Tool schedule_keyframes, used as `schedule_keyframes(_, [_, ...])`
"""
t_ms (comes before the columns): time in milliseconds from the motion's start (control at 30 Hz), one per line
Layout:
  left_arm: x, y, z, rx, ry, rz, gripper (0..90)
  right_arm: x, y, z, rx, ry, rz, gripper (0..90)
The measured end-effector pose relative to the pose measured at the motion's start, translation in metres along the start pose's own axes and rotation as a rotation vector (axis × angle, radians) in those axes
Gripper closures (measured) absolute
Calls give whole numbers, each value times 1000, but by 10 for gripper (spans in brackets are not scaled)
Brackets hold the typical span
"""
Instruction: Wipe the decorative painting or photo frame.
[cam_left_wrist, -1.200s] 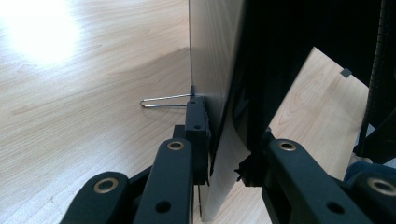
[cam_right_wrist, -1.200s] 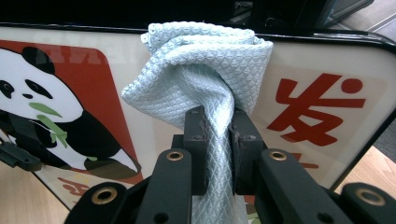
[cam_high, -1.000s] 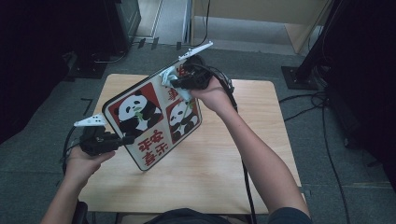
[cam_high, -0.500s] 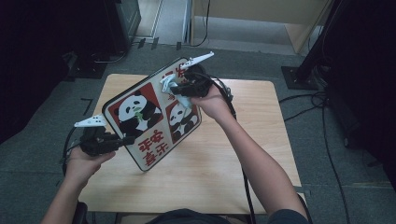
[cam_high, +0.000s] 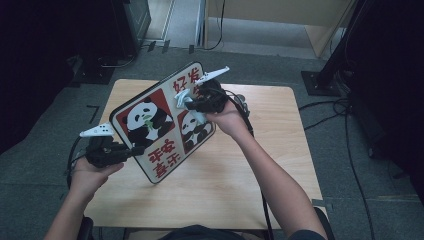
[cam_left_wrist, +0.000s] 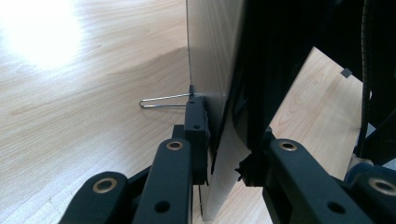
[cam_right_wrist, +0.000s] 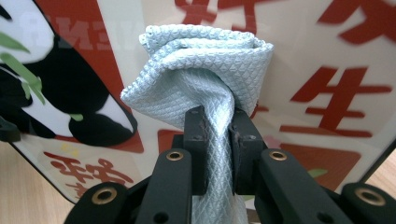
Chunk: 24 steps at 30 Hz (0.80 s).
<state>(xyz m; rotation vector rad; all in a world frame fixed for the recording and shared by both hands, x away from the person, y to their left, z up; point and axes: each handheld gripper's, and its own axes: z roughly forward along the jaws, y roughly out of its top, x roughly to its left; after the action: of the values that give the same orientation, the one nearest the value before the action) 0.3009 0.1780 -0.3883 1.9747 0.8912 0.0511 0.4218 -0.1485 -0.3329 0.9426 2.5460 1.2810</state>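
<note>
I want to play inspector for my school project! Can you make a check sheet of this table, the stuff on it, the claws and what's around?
Surface: pale wooden table, bare where it shows.
Job's things: flat rounded panda sign with red Chinese characters, tilted up with its bottom edge at the table; pale blue waffle-textured cloth bunched against its face.
Clutter: nothing seen.
Claws: left claw shut on the sign's edge; right claw shut on the cloth.
Cables: black cable trails under the right forearm; more cables on the floor.
Surroundings: grey carpet floor, dark stands.
</note>
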Motion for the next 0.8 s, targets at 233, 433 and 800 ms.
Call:
schedule_keyframes(233, [0,0,0,-4,-2,-4,772,-1,-17,8,21,2,7,799])
schedule_keyframes(433, [1,0,0,-6,-2,1,772,-4,-31,14,17,16,31,799])
schedule_keyframes(800, [1,0,1,-9,2,-1,775,-6,-56,24,25,31,54,800])
